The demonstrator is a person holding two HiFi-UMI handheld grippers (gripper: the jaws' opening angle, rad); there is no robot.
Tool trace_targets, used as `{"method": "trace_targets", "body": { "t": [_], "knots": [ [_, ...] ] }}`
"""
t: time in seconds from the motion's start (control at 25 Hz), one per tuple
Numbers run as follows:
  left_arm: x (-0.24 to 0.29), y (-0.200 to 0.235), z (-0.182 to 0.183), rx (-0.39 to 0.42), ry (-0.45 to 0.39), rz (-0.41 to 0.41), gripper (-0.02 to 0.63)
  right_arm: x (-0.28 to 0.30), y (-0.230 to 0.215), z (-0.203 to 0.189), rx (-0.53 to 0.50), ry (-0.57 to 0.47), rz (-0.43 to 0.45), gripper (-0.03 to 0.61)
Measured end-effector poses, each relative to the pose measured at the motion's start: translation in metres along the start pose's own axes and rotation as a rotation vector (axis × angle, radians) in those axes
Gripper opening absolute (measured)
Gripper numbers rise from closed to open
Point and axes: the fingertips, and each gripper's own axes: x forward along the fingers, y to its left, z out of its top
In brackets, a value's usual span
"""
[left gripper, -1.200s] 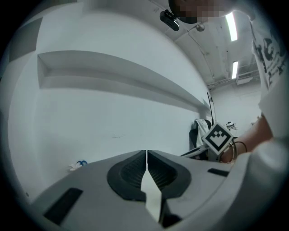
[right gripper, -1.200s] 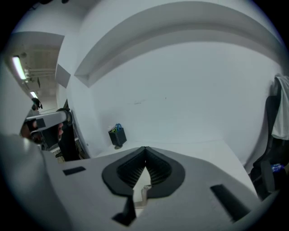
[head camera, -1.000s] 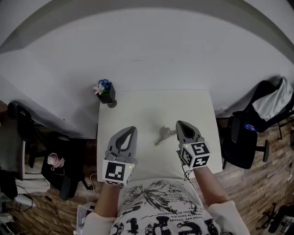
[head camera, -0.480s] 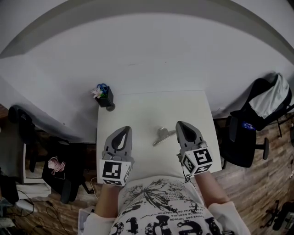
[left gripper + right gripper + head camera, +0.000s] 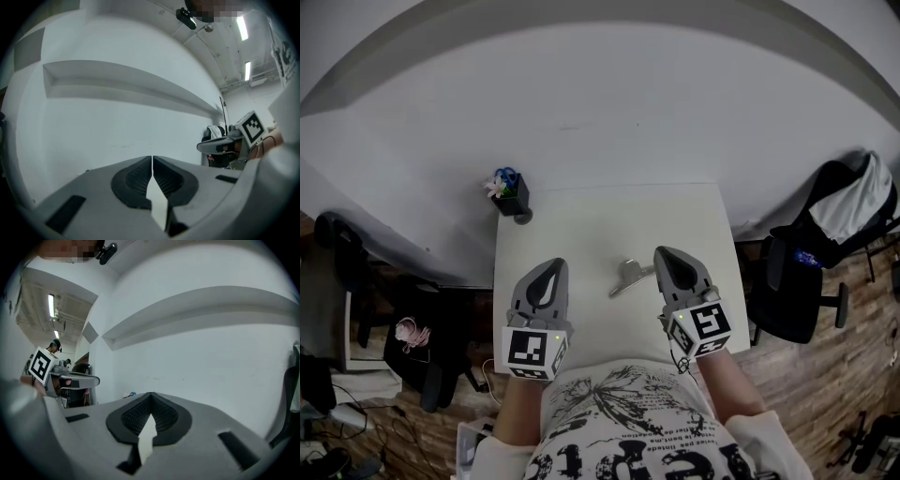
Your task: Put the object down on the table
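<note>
A small metal clip-like object (image 5: 628, 277) lies on the white table (image 5: 581, 225) in the head view, between the two grippers and closer to the right one. My left gripper (image 5: 550, 267) sits near the table's front left, its jaws shut with nothing between them (image 5: 152, 161). My right gripper (image 5: 664, 255) is just right of the object, apart from it, and its jaws are also shut and empty (image 5: 151, 399). Both gripper views look at a bare white wall; the object is hidden in them.
A black pot with flowers (image 5: 511, 190) stands at the table's far left corner. A dark chair with clothing (image 5: 825, 253) is to the right of the table. Another chair and clutter (image 5: 412, 337) stand at the left. A white wall lies beyond the table.
Both grippers have drawn back slightly toward the person. The metal object stays on the table where it lay.
</note>
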Motion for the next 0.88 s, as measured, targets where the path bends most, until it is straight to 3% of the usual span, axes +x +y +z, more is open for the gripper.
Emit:
{"method": "trace_targets", "body": {
  "t": [0.88],
  "knots": [
    [0.006, -0.008, 0.007, 0.001, -0.007, 0.029, 0.012, 0.001, -0.001, 0.009, 0.025, -0.026, 0.019, -0.010]
  ]
}}
